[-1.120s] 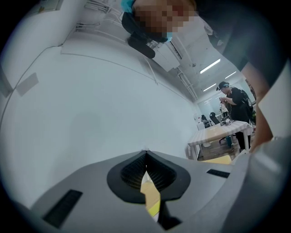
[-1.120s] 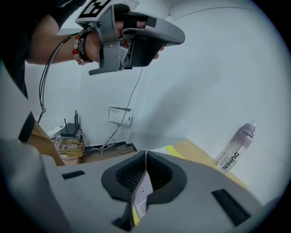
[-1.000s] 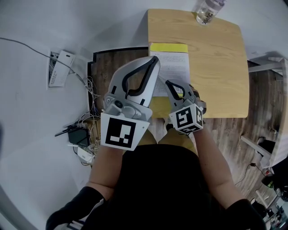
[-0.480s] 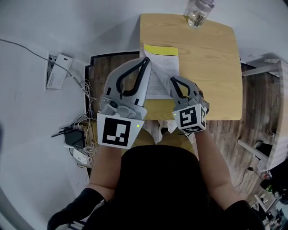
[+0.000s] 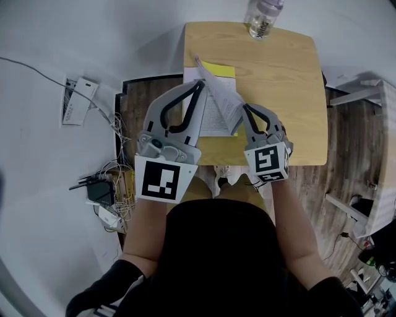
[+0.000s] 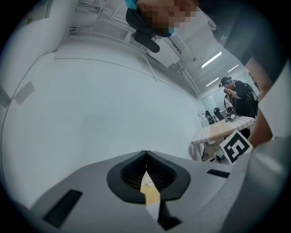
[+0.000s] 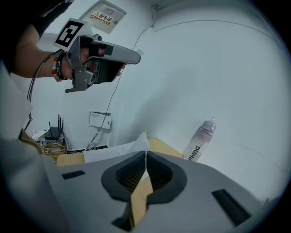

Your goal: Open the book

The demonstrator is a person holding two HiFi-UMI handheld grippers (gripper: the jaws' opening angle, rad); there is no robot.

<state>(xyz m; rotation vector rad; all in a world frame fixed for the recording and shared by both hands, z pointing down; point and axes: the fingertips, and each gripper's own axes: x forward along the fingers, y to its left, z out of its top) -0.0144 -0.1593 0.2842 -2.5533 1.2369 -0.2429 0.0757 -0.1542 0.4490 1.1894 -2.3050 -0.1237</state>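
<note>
The book (image 5: 212,117) lies open on the wooden table (image 5: 284,86), printed pages up, with a yellow sheet (image 5: 224,69) at its far end. One white leaf (image 5: 224,94) stands up off it in an arch. My right gripper (image 5: 246,109) is shut on that leaf's near edge; in the right gripper view the leaf (image 7: 136,146) rises out of the shut jaws (image 7: 145,157). My left gripper (image 5: 200,86) hovers above the book's left edge, shut and holding nothing. In the left gripper view its jaws (image 6: 145,158) point level at a white wall.
A clear bottle (image 5: 263,17) stands at the table's far edge, also in the right gripper view (image 7: 200,139). On the floor at left lie a router and cables (image 5: 102,192) and a white wall box (image 5: 75,102). Far right in the left gripper view stands a person (image 6: 240,98).
The right gripper has moved right and up with the leaf in it, so the leaf now arches clear of the book. The left gripper has shifted a little.
</note>
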